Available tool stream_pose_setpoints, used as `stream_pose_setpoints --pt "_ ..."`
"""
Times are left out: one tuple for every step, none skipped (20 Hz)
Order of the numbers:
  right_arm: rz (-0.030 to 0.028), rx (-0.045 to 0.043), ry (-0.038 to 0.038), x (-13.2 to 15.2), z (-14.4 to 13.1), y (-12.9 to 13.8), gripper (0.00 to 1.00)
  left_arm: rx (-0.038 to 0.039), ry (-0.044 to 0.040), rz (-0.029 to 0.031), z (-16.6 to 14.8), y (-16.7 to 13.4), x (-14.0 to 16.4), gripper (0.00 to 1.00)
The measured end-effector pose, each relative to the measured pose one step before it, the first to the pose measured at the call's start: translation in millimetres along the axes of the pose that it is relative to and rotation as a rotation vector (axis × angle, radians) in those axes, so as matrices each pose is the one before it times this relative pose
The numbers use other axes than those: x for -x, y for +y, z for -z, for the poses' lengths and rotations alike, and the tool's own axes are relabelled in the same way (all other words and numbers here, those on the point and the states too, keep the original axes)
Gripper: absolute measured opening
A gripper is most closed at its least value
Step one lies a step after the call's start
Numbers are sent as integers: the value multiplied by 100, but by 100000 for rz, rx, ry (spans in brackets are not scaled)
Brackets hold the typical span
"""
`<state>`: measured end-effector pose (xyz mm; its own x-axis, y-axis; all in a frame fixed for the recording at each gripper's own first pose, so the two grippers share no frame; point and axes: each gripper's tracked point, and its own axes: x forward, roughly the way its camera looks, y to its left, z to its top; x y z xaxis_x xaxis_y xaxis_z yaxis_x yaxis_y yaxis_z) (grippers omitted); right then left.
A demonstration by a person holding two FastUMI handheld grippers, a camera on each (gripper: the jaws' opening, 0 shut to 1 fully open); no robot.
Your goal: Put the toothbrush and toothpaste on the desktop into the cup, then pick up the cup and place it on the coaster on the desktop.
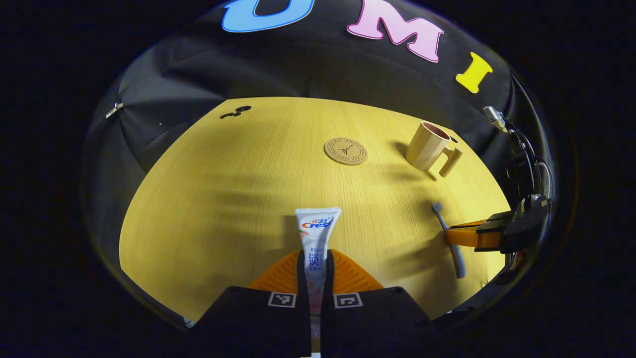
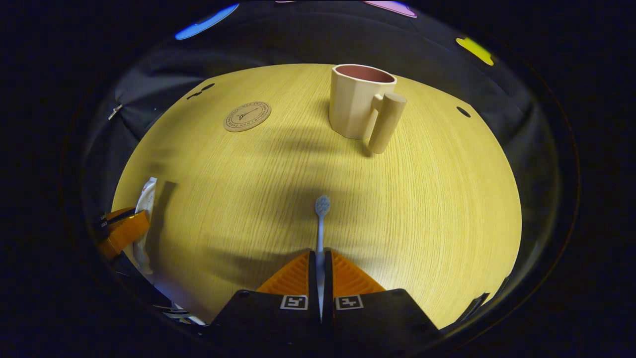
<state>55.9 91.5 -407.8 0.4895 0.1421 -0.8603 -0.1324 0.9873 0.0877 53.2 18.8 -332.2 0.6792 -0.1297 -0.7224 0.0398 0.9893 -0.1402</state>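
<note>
**Both tools loaded; cup and coaster apart on bench**

Left tool (image 1: 316,263): clamped on the toothpaste tube (image 1: 318,233), which points forward over the wooden bench (image 1: 223,199). Right tool (image 2: 321,263): closed on the toothbrush (image 2: 321,219) handle, bristle head forward. Cup (image 2: 360,102): upright on the bench, far side, handle toward the right tool. Cork coaster (image 2: 247,116): flat, bare, left of the cup, well apart.

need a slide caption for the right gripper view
Right hand-held gripper shut on the toothbrush, facing the empty cup and coaster on the table.
</note>
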Motion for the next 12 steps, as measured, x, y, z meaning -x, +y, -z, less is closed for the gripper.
stream_pose_setpoints --pt "-661 -1244 -1021 168 -56 6 5 -394 -165 -71 -89 -123 34 13" --pt "-211 -434 -1526 295 -224 -82 5 -426 -217 -79 -92 -90 186 13" --pt "-541 -244 -1521 382 -285 15 6 -270 -198 85 -116 -152 120 13" --pt "-1234 -639 -1625 464 -377 172 5 -141 -191 71 -159 -165 54 13" --pt "-1109 -302 -862 410 -104 142 5 -131 -182 137 -118 -277 65 13" --pt "-798 -276 -1248 416 -292 102 5 -146 -365 165 -135 -272 114 13" --pt "-433 -350 -1007 419 -180 -78 5 -142 -248 308 -232 -321 150 13" --pt "-661 -703 -1011 517 -221 1 5 -103 -375 289 -166 -362 98 13" --pt "-665 -928 -1485 573 -310 -46 5 -254 -559 242 -328 -412 147 13" --pt "-471 -660 -1719 656 -404 -106 5 -453 -776 183 -338 -469 190 13" --pt "-571 -492 -2770 738 -525 -158 5 -552 -1295 242 -583 -530 159 13" --pt "-358 -356 -3262 729 -750 -287 5 -454 -1474 421 -603 -604 170 13"
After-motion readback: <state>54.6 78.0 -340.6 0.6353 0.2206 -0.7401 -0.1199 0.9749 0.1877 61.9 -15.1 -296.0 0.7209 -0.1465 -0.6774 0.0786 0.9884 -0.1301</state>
